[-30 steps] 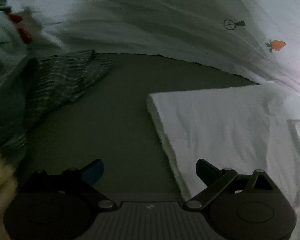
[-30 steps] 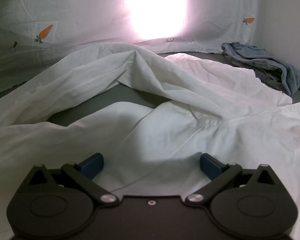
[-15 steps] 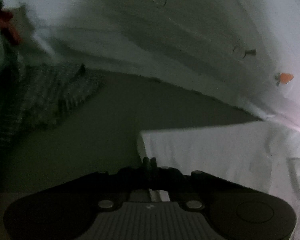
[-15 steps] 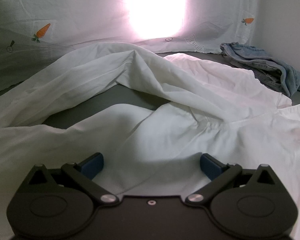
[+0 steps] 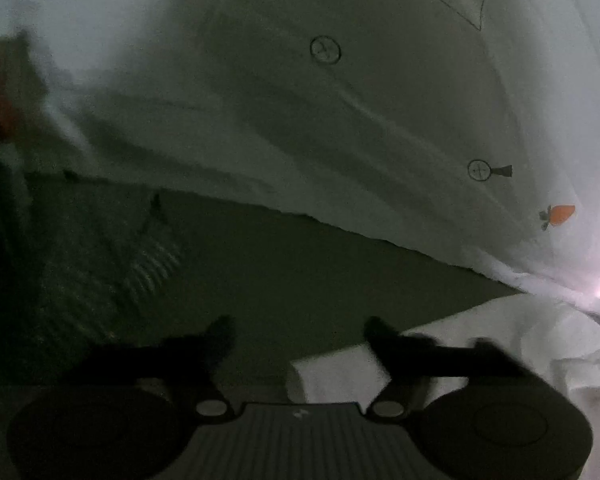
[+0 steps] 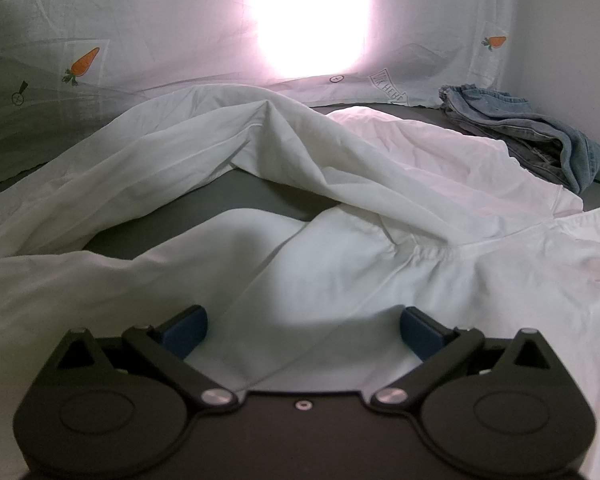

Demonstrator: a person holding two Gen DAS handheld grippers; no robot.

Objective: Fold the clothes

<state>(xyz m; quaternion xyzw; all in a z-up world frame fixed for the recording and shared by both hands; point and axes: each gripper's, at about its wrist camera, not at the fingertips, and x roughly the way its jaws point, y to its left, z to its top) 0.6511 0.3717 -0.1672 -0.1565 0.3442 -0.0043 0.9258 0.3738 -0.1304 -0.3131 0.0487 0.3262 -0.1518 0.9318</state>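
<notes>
Left gripper [image 5: 300, 334]: fingers are being held apart, blurred in the dark left wrist view. Nothing is being clamped between them. The right finger [image 5: 384, 336] is being seen over the corner of the white garment [image 5: 480, 328], which is lying on the grey table [image 5: 300, 272]; contact cannot be told. A striped dark cloth [image 5: 112, 264] is being seen at left on the table, well apart from the white one. A carrot-print sheet [image 5: 340, 128] is hanging behind as backdrop.

Right gripper [image 6: 302, 330]: fingers are being held wide apart, blue pads [image 6: 186, 330] showing, nothing being gripped. It is being held just above the white garment [image 6: 340, 264], spread rumpled across the table, one sleeve-like fold being ridged up in the middle. Blue jeans [image 6: 540, 140] are lying bunched at far right, near the garment's edge. Strong glare is being thrown through the sheet [image 6: 140, 40] behind.
</notes>
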